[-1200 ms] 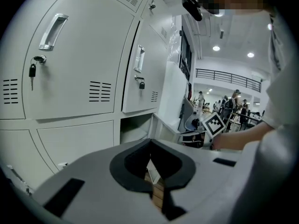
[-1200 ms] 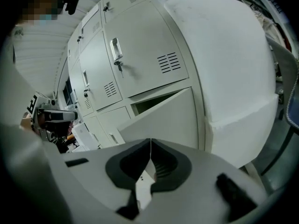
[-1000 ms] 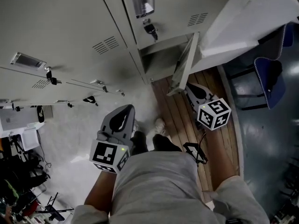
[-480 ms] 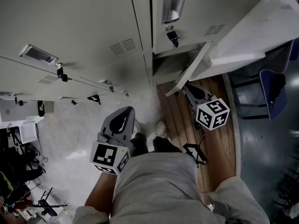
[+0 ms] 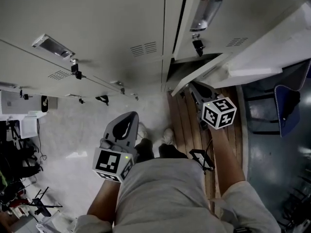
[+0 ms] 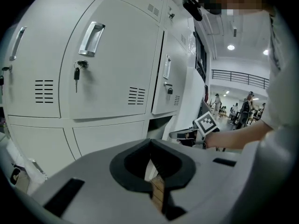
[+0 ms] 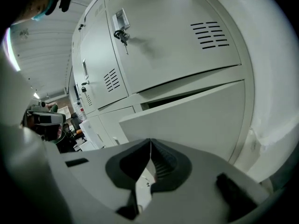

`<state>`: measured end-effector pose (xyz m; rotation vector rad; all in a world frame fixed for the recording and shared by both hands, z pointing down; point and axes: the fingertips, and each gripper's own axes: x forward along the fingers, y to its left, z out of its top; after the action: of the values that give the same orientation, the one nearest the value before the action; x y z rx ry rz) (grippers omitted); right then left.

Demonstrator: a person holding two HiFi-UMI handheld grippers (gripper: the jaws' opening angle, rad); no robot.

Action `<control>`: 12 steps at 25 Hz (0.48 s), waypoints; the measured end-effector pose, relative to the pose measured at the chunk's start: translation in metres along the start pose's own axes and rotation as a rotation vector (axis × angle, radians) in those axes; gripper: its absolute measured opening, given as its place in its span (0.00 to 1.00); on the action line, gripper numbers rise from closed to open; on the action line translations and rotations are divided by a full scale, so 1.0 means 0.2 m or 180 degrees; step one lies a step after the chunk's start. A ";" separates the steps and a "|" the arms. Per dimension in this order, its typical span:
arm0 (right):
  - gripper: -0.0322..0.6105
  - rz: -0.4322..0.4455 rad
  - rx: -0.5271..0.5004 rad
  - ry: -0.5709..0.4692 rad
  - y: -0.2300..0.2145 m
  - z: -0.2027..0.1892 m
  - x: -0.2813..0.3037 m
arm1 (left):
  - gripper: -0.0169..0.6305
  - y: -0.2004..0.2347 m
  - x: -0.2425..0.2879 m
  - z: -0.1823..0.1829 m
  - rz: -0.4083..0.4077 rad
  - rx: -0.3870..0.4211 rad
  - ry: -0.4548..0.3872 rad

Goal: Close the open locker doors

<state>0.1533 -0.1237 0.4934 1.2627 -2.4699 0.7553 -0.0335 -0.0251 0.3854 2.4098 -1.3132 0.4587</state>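
A bank of pale grey lockers point(image 5: 112, 28) fills the top of the head view. One lower locker door point(image 5: 194, 78) stands ajar, swung most of the way in over its dark opening point(image 5: 181, 72). My right gripper point(image 5: 192, 88) is shut and empty, its tips at the door's outer face. In the right gripper view the door point(image 7: 196, 120) fills the space just ahead of the right gripper point(image 7: 150, 143), with a thin dark gap point(image 7: 182, 98) above it. My left gripper point(image 5: 129, 116) hangs shut and empty over the floor, away from the lockers; in its own view the left gripper point(image 6: 150, 143) faces closed doors point(image 6: 107, 64).
A keyed locker point(image 5: 198, 45) sits above the ajar door. A white panel point(image 5: 272, 42) juts out at right, with a blue chair point(image 5: 287, 106) beyond it. The person's feet point(image 5: 167, 134) stand by a wooden floor strip point(image 5: 187, 125). Clutter point(image 5: 19, 130) lines the left edge.
The locker door has swung inward from wide open to nearly shut, with my right gripper moving up along with it. The left gripper has stayed put.
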 end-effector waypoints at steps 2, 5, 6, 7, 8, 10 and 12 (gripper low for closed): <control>0.09 0.0000 -0.0003 -0.0002 -0.01 0.02 0.03 | 0.05 0.01 0.00 0.00 0.0021 -0.0011 0.0003; 0.09 0.0010 0.0008 -0.0013 -0.02 0.04 0.07 | 0.05 0.02 0.00 -0.01 0.0043 -0.0024 0.0009; 0.09 0.0013 0.0006 -0.0014 -0.02 0.05 0.08 | 0.05 0.02 0.00 -0.01 0.0048 -0.0025 0.0011; 0.09 0.0014 0.0004 -0.0015 -0.02 0.05 0.09 | 0.05 0.02 0.00 -0.01 0.0049 -0.0025 0.0013; 0.09 0.0014 0.0003 -0.0017 -0.03 0.06 0.10 | 0.05 0.02 0.01 -0.01 0.0047 -0.0024 0.0015; 0.09 0.0020 0.0004 -0.0024 -0.03 0.07 0.12 | 0.05 0.01 0.03 -0.01 0.0040 -0.0019 0.0018; 0.09 0.0029 0.0001 -0.0029 -0.03 0.08 0.14 | 0.05 0.01 0.04 -0.01 0.0032 -0.0015 0.0017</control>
<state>0.1417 -0.1552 0.4948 1.2586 -2.4846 0.7540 -0.0315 -0.0311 0.3904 2.3973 -1.3233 0.4641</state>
